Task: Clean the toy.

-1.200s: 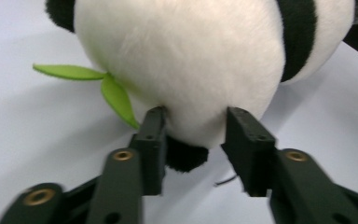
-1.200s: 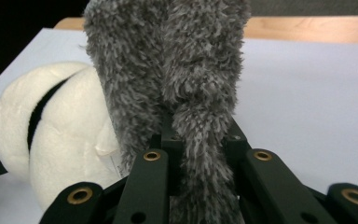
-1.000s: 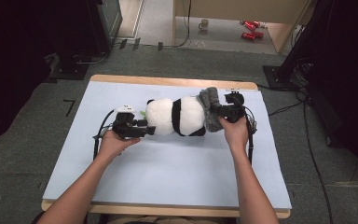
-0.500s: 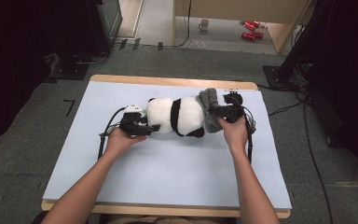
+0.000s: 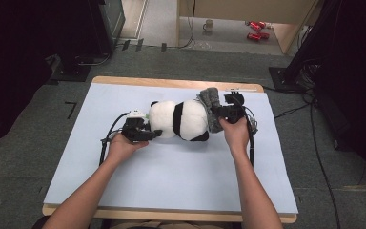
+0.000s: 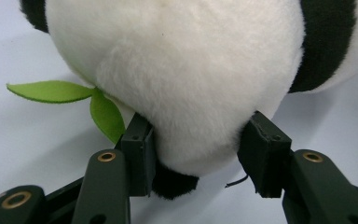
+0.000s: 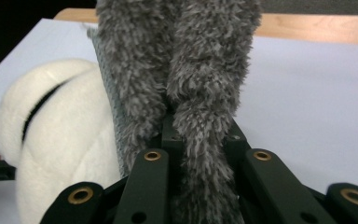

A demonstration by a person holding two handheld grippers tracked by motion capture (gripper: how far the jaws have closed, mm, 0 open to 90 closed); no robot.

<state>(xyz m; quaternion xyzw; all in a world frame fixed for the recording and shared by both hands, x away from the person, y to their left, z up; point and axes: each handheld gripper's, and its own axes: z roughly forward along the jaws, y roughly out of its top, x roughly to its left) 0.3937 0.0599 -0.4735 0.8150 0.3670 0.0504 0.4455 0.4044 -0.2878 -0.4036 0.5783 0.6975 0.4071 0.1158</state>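
White-and-black plush panda (image 5: 181, 120) is seen lying mid-surface (image 5: 171, 181) in the high view, likely steadied for dressing. In the left gripper view, the left hand-held gripper (image 6: 200, 158) has just been closing, pinching the panda's end; a green felt leaf (image 6: 51, 91) lies beside. In the right gripper view, the right hand-held gripper (image 7: 198, 135) is clamped on grey fleece fabric (image 7: 200, 60).

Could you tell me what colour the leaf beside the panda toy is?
Bright green leaf; left gripper view.

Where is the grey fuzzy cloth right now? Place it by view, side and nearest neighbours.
In the high view the grey fuzzy cloth lies right of centre on the table, against the panda plush's right end, pinched in the right gripper.
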